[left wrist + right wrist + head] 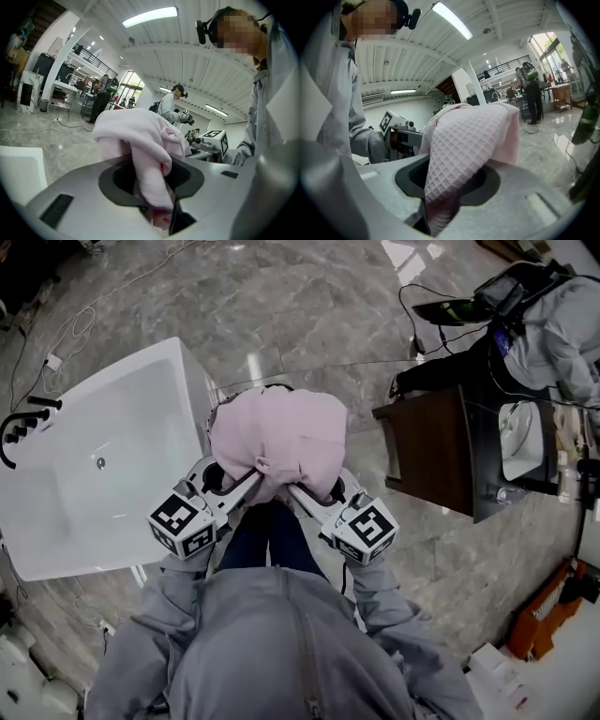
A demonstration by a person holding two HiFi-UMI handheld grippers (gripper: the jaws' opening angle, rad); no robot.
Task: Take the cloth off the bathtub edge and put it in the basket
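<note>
The cloth (281, 432) is off the bathtub (141, 427). It hangs bunched in the air, just to the right of the tub's edge, in front of the person. The left tongs (251, 482) are clenched on a folded pink part of it. The right tongs (295, 488), very near the left ones, are clenched on a waffle-textured fold. Further right stands a dark cabinet (431, 446). I cannot see the basket with certainty; a dark rim beyond the cloth may be it. To carry well, I think both tongs should grip firmly, hold the loose part gathered, and release only above the basket opening.
</note>
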